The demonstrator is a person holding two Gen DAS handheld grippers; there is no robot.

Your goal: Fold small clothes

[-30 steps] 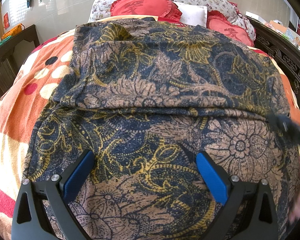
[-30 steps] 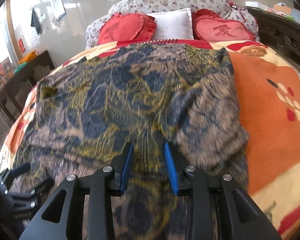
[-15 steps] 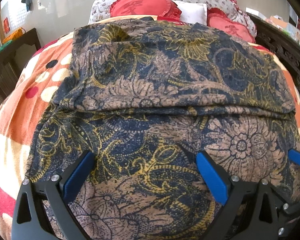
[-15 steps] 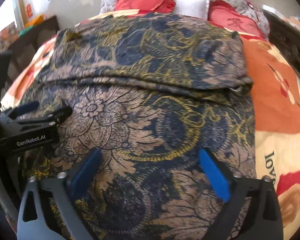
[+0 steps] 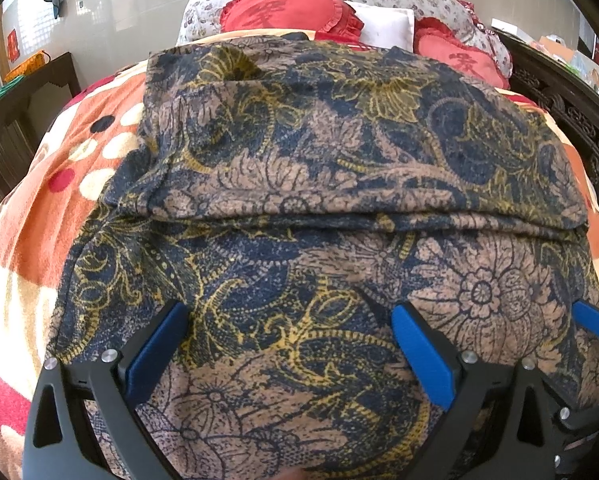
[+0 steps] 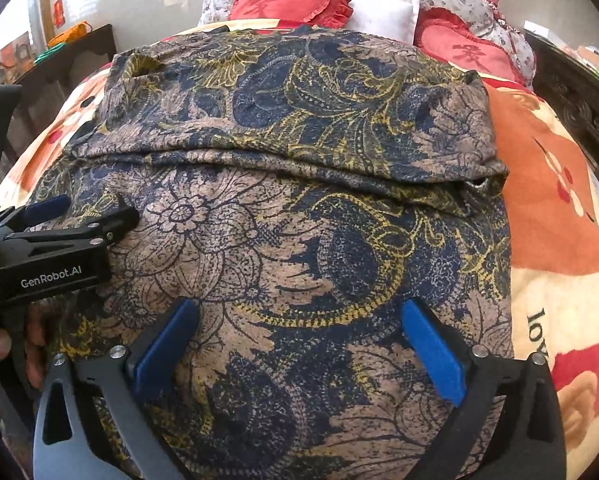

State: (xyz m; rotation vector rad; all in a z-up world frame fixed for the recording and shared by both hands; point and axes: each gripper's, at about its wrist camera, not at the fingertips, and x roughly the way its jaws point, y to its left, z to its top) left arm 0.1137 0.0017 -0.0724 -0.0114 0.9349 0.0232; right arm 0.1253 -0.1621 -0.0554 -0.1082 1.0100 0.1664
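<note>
In the left wrist view, the left tool (image 5: pixel 291 344) stands wide open over the near part of the folded patterned garment (image 5: pixel 319 160), which lies on the bed blanket (image 5: pixel 39 208).

In the right wrist view, the right tool (image 6: pixel 299 340) has just opened wide, holding nothing; the garment (image 6: pixel 299 128) lies under it.

Both fisheye views sit close above the folded navy, tan and yellow floral-print garment (image 5: pixel 299 184), each angled steeply down past its own blue-padded tool and facing the red heart-shaped cushions (image 5: pixel 283 14) at the head of the bed. The left view looks from the garment's left half, the right from its right half. They share the garment's fold line, the orange patterned blanket (image 6: pixel 547 184) and the cushions.
</note>
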